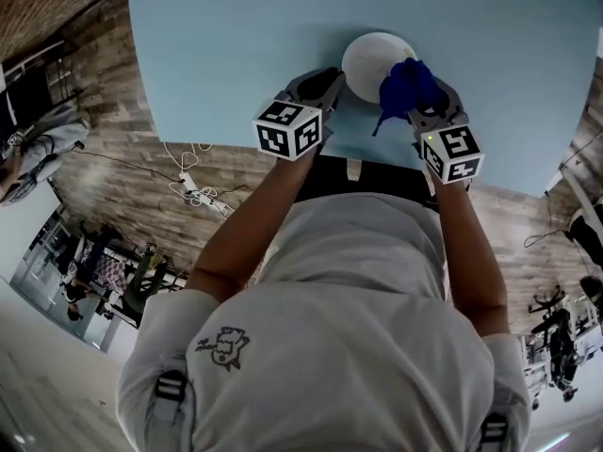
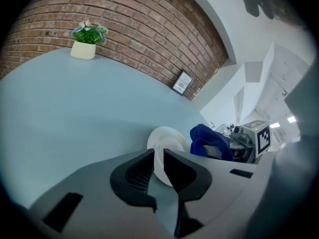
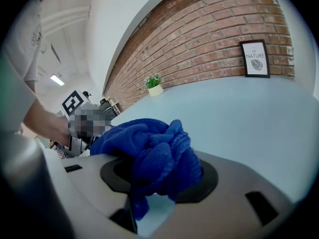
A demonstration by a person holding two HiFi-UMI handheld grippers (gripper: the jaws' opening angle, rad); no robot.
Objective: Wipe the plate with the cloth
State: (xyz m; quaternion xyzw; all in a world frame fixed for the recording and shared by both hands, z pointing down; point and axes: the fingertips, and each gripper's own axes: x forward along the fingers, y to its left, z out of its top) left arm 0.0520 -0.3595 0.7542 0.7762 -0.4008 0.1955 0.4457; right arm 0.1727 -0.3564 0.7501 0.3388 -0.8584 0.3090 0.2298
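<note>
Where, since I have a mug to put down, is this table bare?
The table is bare across the stretch between the plate and the potted plant and framed picture by the brick wall. The near edge is crowded: the left gripper, the plate, the right gripper and its cloth sit together.

Pale blue bench point(image 1: 236, 36), smooth and matt. White plate point(image 1: 372, 59), smooth, with a faint sheen. Deep blue cloth point(image 1: 407, 85), thick looped terry, fuzzy. Left claw point(image 2: 158, 156) and right claw point(image 3: 157, 180) have matt grey plastic shells; the left's black pads are ribbed. Rough red brick wall point(image 2: 149, 29). Wood-plank floor point(image 1: 122, 158).
</note>
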